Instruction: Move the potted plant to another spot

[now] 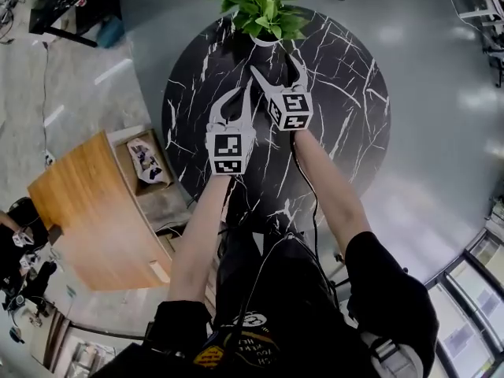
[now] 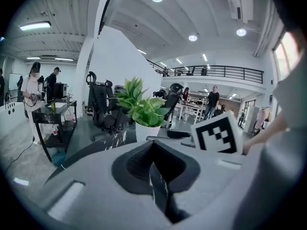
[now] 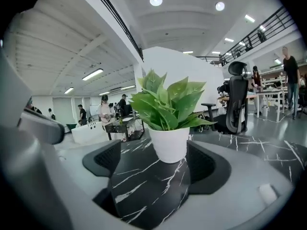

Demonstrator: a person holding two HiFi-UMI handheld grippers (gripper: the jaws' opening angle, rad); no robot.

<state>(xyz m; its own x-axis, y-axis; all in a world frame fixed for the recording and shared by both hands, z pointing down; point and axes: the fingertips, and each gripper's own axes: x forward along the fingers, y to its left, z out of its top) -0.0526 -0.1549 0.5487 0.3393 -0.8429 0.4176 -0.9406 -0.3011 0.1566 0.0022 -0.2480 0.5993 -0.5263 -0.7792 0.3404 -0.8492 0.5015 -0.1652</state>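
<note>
Potted plant sits at the far edge of the round black marble counter, not grabbed yet. Right gripper is wide open and empty, lined up just short of the white pot. Left gripper is closed on nothing. Looks like the approach step; next it probably needs to ease forward and squeeze the pot.

One plant in one white pot is counted on one round table. Two grippers are counted: the left gripper and the right gripper. One wooden cabinet is counted beside the table, and one office chair beyond it.
</note>
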